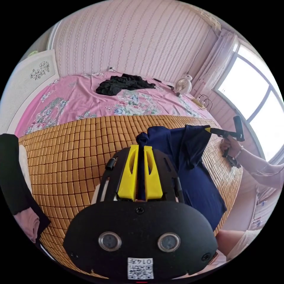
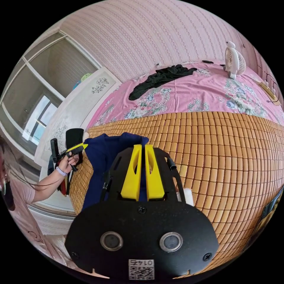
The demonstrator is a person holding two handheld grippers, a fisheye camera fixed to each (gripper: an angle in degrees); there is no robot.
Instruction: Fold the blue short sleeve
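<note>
The blue short sleeve shirt is lifted off the bamboo mat and stretched between both grippers. In the left gripper view, my left gripper has its yellow jaws shut on a bunched edge of the shirt. My right gripper, held by a hand, pinches the other end. In the right gripper view, my right gripper is shut on the shirt, which hangs down to the left. There the left gripper grips the far corner, with a hand behind it.
The bamboo mat covers the near part of a bed with a pink floral sheet. A black garment and a small white fan lie at the far side. A window is on the right, and dark cloth at the mat's left edge.
</note>
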